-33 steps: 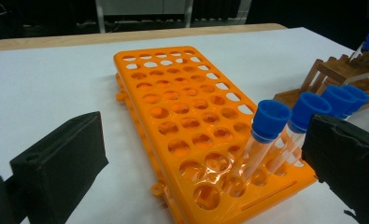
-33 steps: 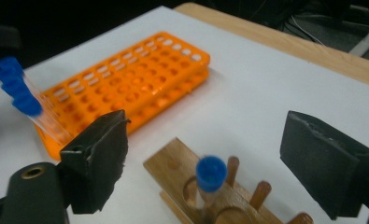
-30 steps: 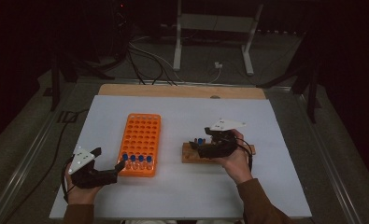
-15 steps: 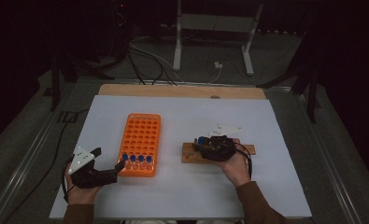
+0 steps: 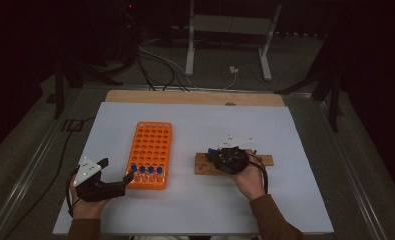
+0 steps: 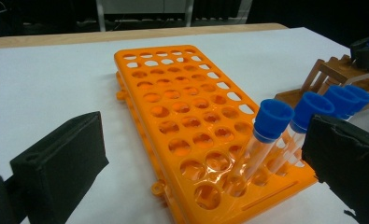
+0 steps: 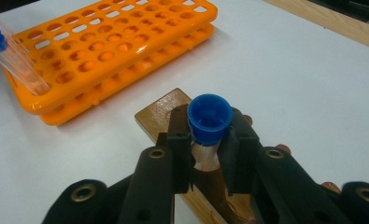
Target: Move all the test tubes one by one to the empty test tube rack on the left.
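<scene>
Blue is the cap of the tube (image 7: pixel 209 122) that the right gripper (image 7: pixel 209 154) pinches: its two black jaws have just been closing, and they now press on the clear body of the tube directly under the cap, one jaw on each side. The cap is round, with a hollow top, and it is wider than the transparent tube below it. The tube stands nearly upright over the wooden holder (image 7: pixel 166 114), a brown block lying just under the jaws; in the high view this holder (image 5: pixel 265 161) reaches out to both sides of the right gripper (image 5: pixel 224 154). Beyond the jaws, further away on the white table (image 7: pixel 303 79), lies the orange rack (image 7: pixel 112 46) with many round holes.

The left gripper (image 6: pixel 205 154) is spread wide, with nothing between its jaws. Just ahead of it is the near end of the orange rack (image 6: pixel 187 121), and there four more tubes with blue caps (image 6: pixel 273 119) stand in a row, leaning slightly, close to one jaw. In the high view the left gripper (image 5: pixel 126 179) almost touches the near corner of the rack (image 5: pixel 150 145).
</scene>
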